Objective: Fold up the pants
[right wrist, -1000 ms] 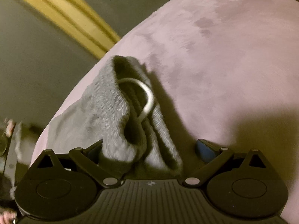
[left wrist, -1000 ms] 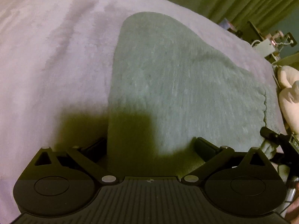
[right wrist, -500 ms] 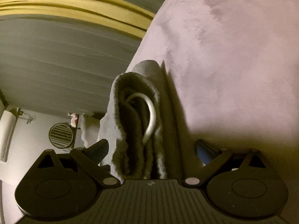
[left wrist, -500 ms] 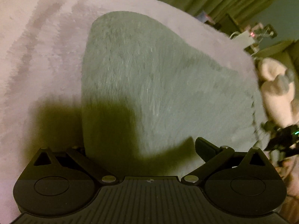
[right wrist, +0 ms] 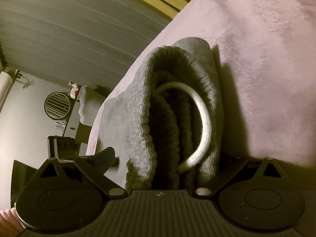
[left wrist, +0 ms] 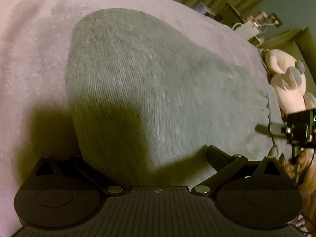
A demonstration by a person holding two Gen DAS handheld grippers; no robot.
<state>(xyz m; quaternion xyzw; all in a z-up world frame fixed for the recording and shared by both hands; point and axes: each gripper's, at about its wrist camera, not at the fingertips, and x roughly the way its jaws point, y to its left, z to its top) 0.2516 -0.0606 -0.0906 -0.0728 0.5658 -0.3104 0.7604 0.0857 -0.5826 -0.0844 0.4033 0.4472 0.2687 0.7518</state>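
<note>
Fingers (right wrist: 106, 156) splayed; pants (right wrist: 177, 118) waistband stretches away.

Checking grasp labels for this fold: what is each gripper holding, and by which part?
Both grippers look open around the grey pants, clamping nothing: left gripper at a folded edge, right gripper at the waistband with its drawstring.

1. The pants (left wrist: 158, 83) lie flat on the blanket (left wrist: 33, 63), right in front of the left claw (left wrist: 146, 158).
2. A plush toy (left wrist: 286, 83) sits to the right of that claw, past the edge of the pants.
3. The waistband (right wrist: 173, 102) lies bunched between the fingers of the right claw (right wrist: 167, 160).
4. The drawstring (right wrist: 201, 118) loops inside the waistband.
5. More blanket lies to the right of this claw.
</note>
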